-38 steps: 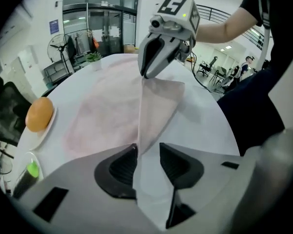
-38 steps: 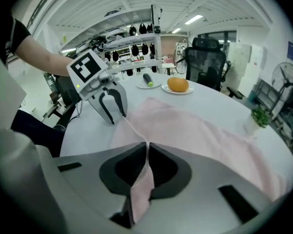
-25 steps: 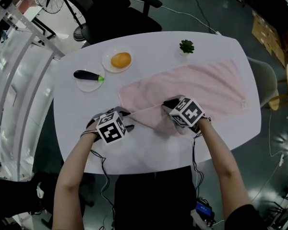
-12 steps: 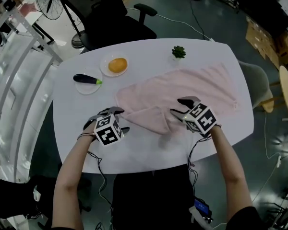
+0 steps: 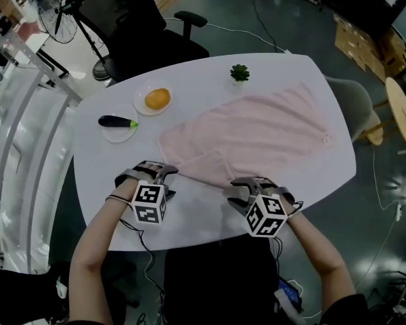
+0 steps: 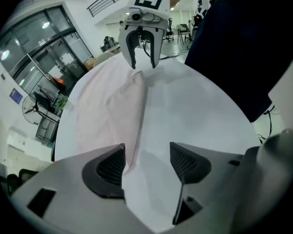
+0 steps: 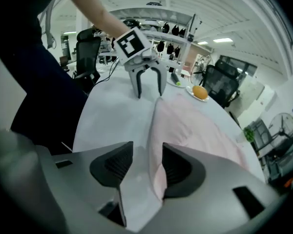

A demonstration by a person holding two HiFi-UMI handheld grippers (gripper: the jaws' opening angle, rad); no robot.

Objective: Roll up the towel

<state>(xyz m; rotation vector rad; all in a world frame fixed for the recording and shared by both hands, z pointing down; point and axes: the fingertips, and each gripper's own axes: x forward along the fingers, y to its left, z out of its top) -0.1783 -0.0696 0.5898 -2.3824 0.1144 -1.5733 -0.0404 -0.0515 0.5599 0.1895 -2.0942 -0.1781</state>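
1. While both grippers sit at the near edge of the white table (image 5: pixel 98 164), neither one has hold of anything.
2. left gripper (image 5: pixel 151 172) (image 6: pixel 146 155) – jaws wide apart; they have just been opening, then eased in a little. Bare tabletop shows between the pads. The pink towel (image 5: pixel 257 131) (image 6: pixel 122 106) runs up to the pad on the picture's left in the left gripper view and vanishes behind it, so I can't tell whether they touch.
3. right gripper (image 5: pixel 247 189) (image 7: pixel 147 162) – jaws apart but narrower; they too have just opened, then closed slightly. The towel edge (image 7: pixel 195 126) runs under the pad on the picture's right. Nothing is pinched between the pads.
4. The towel lies flat from the table's middle to its far right. Its near-left corner is turned over into a folded flap (image 5: pixel 206 164). The left gripper is at the near-left corner, the right gripper further along the same near edge.
5. In the head view the gripper bodies cover the towel edge beneath them. A small tab (image 5: pixel 327 139) at the towel's right end is too small to identify.
6. An eggplant (image 5: pixel 116 122) sits on a small plate (image 5: pixel 118 138). An orange round item (image 5: pixel 157 99), fruit or bun unclear, sits on a second plate (image 5: pixel 139 101). A potted plant (image 5: pixel 239 73) stands just beyond the towel's far edge.
7. The person's arms are cut off at the bottom of the head view.
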